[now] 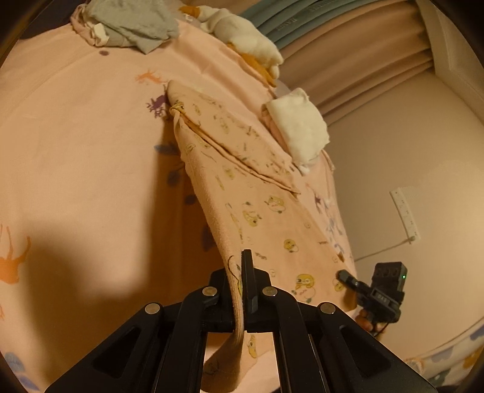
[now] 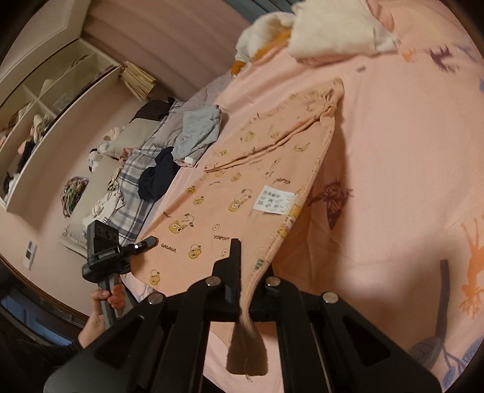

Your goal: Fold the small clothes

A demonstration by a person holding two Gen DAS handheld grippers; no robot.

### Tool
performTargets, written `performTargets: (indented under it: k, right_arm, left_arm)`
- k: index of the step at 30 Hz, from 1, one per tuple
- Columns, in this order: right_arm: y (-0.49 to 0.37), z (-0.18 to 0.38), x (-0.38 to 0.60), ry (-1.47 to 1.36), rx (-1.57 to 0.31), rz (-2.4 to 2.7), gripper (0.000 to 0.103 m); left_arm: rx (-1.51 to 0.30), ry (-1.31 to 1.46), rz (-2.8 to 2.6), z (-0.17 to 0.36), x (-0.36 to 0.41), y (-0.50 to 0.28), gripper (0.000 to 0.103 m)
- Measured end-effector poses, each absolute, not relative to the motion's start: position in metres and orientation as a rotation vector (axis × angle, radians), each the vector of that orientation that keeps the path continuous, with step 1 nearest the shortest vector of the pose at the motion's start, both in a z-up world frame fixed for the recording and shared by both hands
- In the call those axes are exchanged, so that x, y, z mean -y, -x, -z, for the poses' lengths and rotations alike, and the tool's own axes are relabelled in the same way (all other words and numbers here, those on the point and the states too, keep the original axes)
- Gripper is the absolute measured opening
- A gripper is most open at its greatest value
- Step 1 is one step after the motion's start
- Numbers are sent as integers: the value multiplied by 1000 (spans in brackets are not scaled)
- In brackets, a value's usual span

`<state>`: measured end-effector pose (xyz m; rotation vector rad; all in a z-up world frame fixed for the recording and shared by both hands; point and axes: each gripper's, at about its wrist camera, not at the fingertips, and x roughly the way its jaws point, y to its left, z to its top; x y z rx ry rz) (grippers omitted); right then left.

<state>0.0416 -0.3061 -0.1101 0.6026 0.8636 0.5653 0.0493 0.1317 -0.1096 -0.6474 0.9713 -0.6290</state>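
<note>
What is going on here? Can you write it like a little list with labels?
surface: pink bedsheet with animal prints
being folded: peach garment with yellow cartoon prints, partly folded
left tool: shut on one near edge of the garment
right tool: shut on the other near edge
label: white care tag facing up
finished pile: folded white cloth past the garment
still waiting: grey clothes at the far end

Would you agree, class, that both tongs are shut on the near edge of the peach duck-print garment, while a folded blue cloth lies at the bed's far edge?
Nearly. The left tongs and right tongs are indeed both shut on the peach duck-print garment, but the folded cloth at the bed's far edge is white, not blue, as the left wrist view shows.
</note>
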Motion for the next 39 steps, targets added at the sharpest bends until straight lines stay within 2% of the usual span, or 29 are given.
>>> performTargets:
  k: [28,34,39]
  right_arm:
    - [85,59,312,-530,-809,-636,3]
    - [68,62,317,-600,-823,-647,4]
    - [13,59,321,-671,-830,-639,4]
  left_arm:
    - [-975,531,650,71,-133,46,0]
    - [-979,606,637,68,-137,19,0]
    - [-973,656,626,65,-135,-25,0]
